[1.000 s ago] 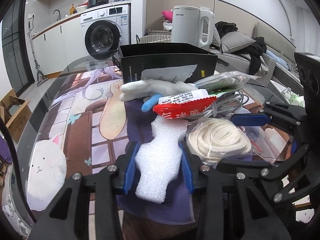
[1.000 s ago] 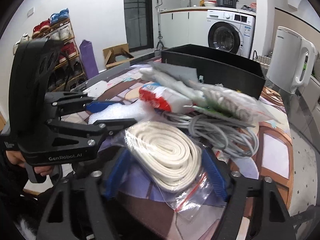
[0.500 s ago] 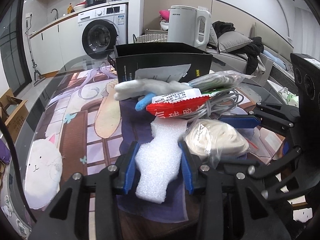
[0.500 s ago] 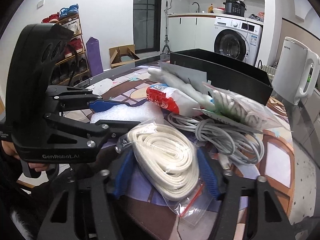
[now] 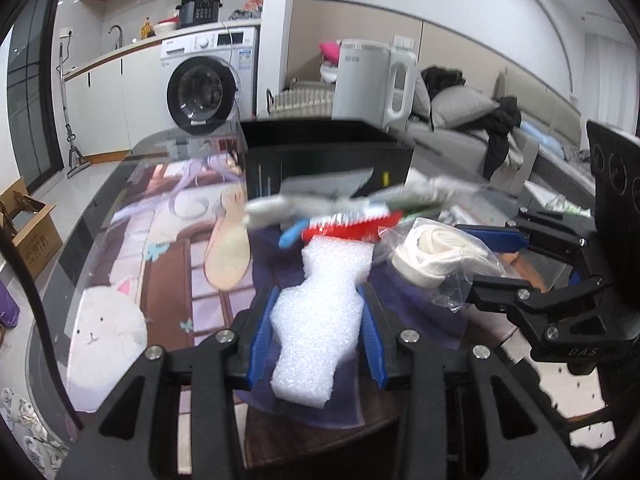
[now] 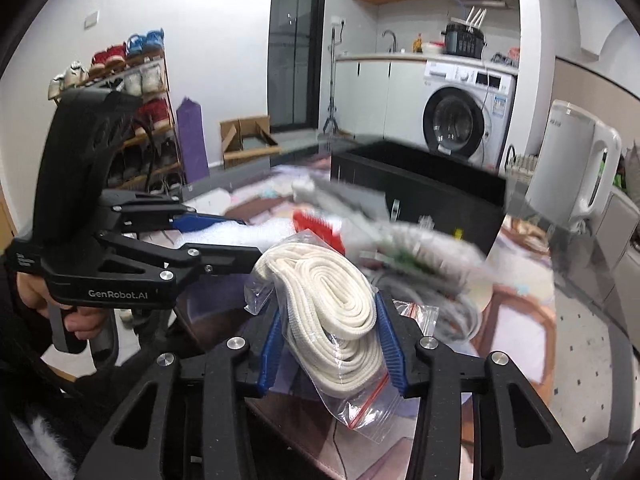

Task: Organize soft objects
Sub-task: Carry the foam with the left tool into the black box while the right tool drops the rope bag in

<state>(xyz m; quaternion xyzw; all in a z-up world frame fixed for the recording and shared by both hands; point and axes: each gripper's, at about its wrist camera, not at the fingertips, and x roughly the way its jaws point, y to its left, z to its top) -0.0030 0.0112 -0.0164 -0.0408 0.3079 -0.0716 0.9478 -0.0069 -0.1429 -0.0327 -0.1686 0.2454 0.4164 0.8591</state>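
Left wrist view. The left tongs (image 5: 316,328) are shown clenched on the foam (image 5: 316,312), which is gripped at its narrow waist between the blue pads (image 5: 262,340). Compared with a second ago, the foam is seen lifted off the mat (image 5: 132,280), and the pile (image 5: 340,208) ahead of the tongs appears blurred and lower in the frame. The bag of rope (image 5: 432,256), formerly flat to the right of the tongs, is now bunched and raised beside the foam tip. Both items are judged to have been picked up, the carry to the black box (image 5: 324,156) beyond the pile being the likely remaining step. White lettering on the box front is too blurred to be read; "DAS" is legible on the right tongs' body at far right.

Right wrist view. The right tongs (image 6: 328,344) are shown closing on the bag of rope (image 6: 332,312), whose coil is already pressed between both blue pads (image 6: 270,344); a second ago the jaws stood much wider around it. The bag's red-striped seal (image 6: 368,404) hangs below the pads. The left tongs (image 6: 208,236) are seen to the left, held by a hand (image 6: 60,308), with "GenRobot.AI" printed on their side. The black box (image 6: 420,188) lies ahead, past the blurred pile (image 6: 400,248). Labels on the kettle (image 6: 572,168) cannot be read.
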